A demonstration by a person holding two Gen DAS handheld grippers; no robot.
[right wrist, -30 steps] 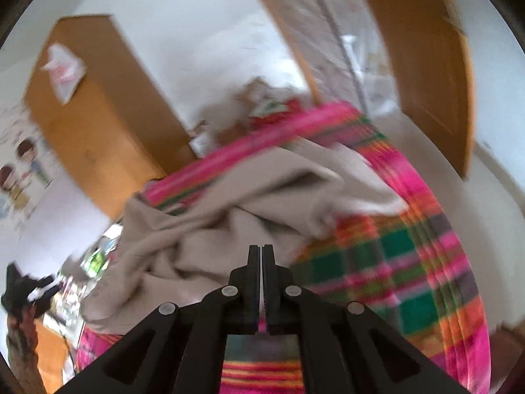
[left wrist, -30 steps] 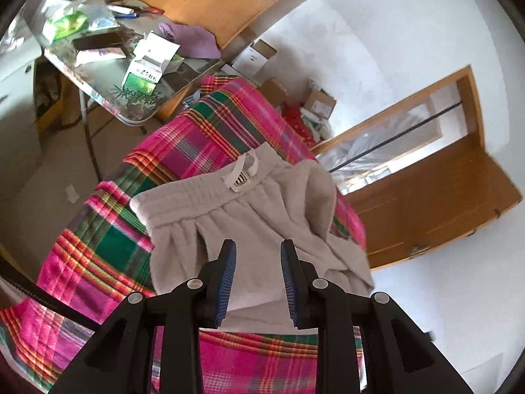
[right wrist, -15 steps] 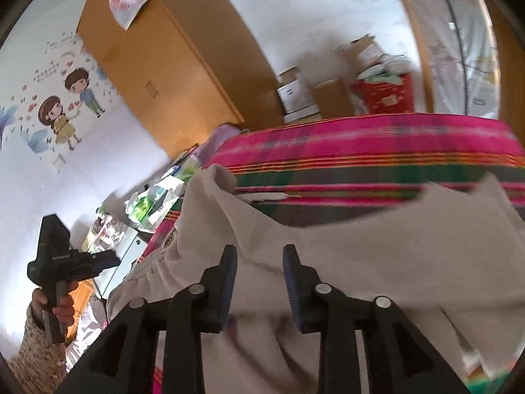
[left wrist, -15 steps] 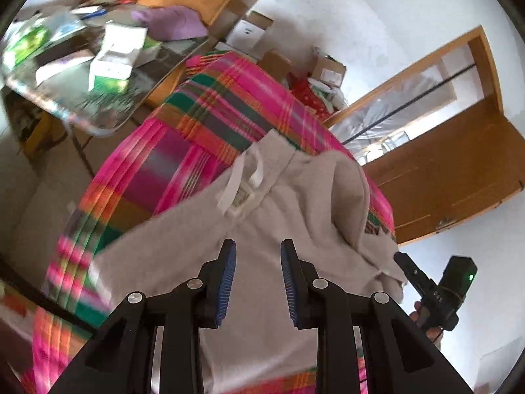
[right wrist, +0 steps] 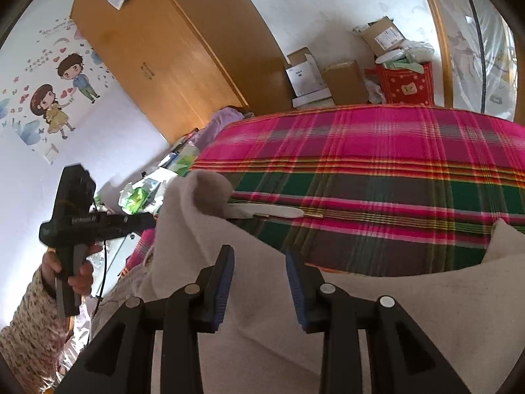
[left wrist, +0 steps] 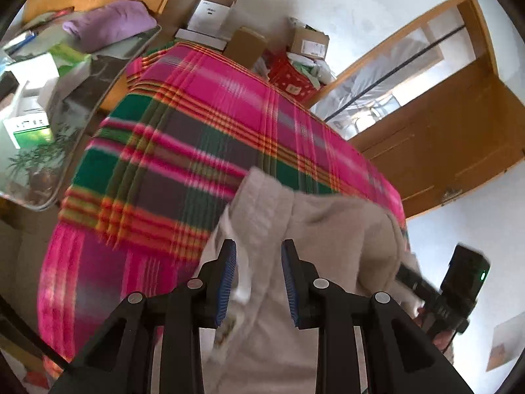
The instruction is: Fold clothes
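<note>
The beige shorts (left wrist: 315, 229) lie bunched near the front edge of the bed (left wrist: 197, 138), right under both claws. The left claw (left wrist: 257, 279) has its fingers spread apart and holds nothing. The thick waist end of the shorts sits just past its tips, and a white cord hangs down by its left finger. The right claw (right wrist: 259, 284) is spread apart too and grips nothing. The cloth runs under it and off to its right, where one corner pokes up. To its left a fold stands up in a hump, and a flat white cord end (right wrist: 262, 211) lies out ahead on the plaid cover.

The shorts are not flat and not yet a neat fold. One moment cannot tell if they are being spread out or folded over.

To do this well, each claw should take one edge only, not a thick lump. Grab close to the corners, so the cloth hangs straight. Both claws should pull gently and evenly, so the shorts do not twist or slide off the bed.
</note>
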